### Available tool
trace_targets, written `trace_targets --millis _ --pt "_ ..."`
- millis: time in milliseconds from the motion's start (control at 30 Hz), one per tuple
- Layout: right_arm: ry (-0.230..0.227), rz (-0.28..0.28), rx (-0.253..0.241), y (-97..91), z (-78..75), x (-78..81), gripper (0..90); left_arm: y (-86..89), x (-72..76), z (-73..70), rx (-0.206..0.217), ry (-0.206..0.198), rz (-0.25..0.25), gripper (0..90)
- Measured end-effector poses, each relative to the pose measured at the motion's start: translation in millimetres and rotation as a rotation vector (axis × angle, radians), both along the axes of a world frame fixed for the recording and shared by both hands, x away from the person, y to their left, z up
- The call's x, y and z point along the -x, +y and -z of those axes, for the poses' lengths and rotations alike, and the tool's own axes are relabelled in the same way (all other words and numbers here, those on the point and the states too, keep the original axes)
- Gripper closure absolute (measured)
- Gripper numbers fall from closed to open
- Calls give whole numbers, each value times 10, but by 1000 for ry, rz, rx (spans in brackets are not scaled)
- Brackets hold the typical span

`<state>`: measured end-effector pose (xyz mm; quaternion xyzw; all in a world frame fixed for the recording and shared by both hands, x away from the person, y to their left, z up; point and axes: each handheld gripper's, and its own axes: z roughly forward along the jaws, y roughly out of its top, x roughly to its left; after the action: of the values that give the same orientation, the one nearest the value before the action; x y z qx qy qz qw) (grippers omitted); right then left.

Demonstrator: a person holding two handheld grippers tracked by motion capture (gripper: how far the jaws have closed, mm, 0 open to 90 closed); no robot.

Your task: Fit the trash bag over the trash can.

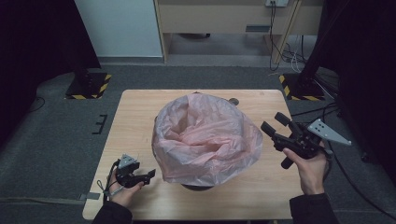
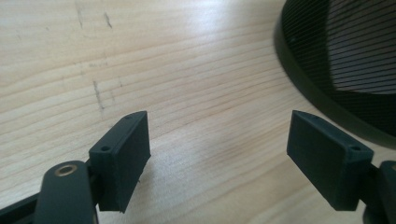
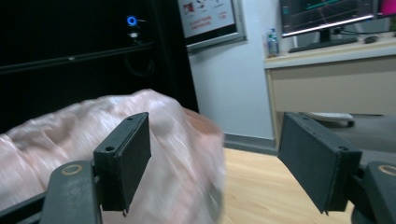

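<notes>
Thin pink plastic bag (image 1: pixel 205 137), draped loosely over black slatted round bin (image 2: pixel 345 60) mid-table, risks slipping off its rim, since left gripper (image 1: pixel 144 176), low beside the bin's base, and right gripper (image 1: pixel 274 126), raised beside it, both gape released, holding nothing.

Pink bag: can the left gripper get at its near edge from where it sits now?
Probably yes. The left gripper is open and empty, low over the table beside the bin's black base. Bare wood lies between it and the pink bag.
</notes>
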<state>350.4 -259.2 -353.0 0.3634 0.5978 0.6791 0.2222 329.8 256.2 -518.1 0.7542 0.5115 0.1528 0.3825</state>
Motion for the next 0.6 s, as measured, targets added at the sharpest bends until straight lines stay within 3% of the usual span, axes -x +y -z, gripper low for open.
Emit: trace_targets --millis 167,333,600 --pt "-10 -46 2 225 -263 -60 238 -44 -71 81 -61 39 28 194" --pt "-31 -91 43 519 -523 -130 224 -101 -97 115 -66 8 29 149" --pt "-43 -127 105 948 -854 -218 206 -142 -96 134 -115 -8 52 112"
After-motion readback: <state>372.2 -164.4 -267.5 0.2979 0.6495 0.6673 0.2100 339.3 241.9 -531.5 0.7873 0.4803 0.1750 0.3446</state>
